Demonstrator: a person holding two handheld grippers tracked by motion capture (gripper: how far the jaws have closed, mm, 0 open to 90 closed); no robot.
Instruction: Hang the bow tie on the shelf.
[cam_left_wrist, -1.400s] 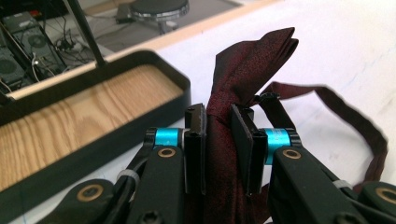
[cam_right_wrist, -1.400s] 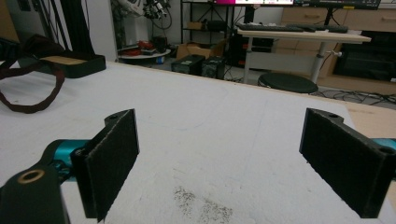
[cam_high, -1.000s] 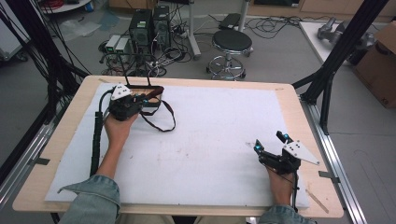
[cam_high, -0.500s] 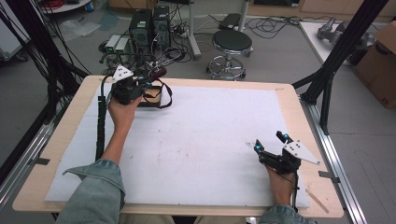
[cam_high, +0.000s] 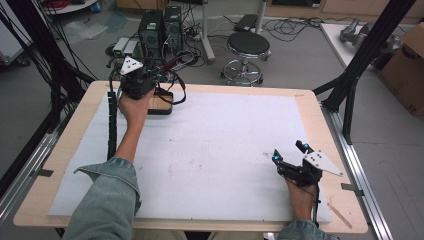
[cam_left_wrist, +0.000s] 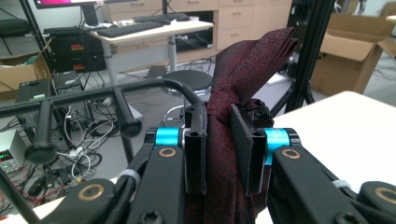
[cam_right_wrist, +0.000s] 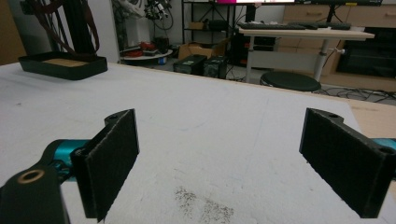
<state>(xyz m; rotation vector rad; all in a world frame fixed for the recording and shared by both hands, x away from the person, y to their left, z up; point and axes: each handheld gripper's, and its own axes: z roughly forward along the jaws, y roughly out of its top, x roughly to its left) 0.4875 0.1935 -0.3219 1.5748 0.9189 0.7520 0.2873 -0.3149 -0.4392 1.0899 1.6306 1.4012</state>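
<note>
- Gripping a dark red patterned necktie (cam_left_wrist: 224, 140), the left gripper (cam_left_wrist: 218, 149) has its two black jaws pressed against the folded cloth, which rises above the jaw tips and folds over at the top.
- In the high view the left gripper (cam_high: 145, 80) is held up at the far left corner of the table (cam_high: 320, 125), above a shallow black tray (cam_high: 161, 103) that sits on the white mat (cam_high: 220, 150); a loop of the necktie (cam_high: 177, 95) hangs from it to the tray's right edge.
- The right gripper (cam_high: 288, 152) rests on the mat near the table's near right corner, well apart from the tray, with its jaws spread wide and nothing between them.
- From the right gripper view the jaws stand far apart over bare mat, which carries a dark smudge (cam_right_wrist: 201, 205); the tray (cam_right_wrist: 63, 65) lies far off at the upper left.
- A round black stool (cam_high: 247, 47) stands on the floor beyond the table.
- No brand, label or writing is readable anywhere; the monitor strip and boxes in the background are too small or blurred.
</note>
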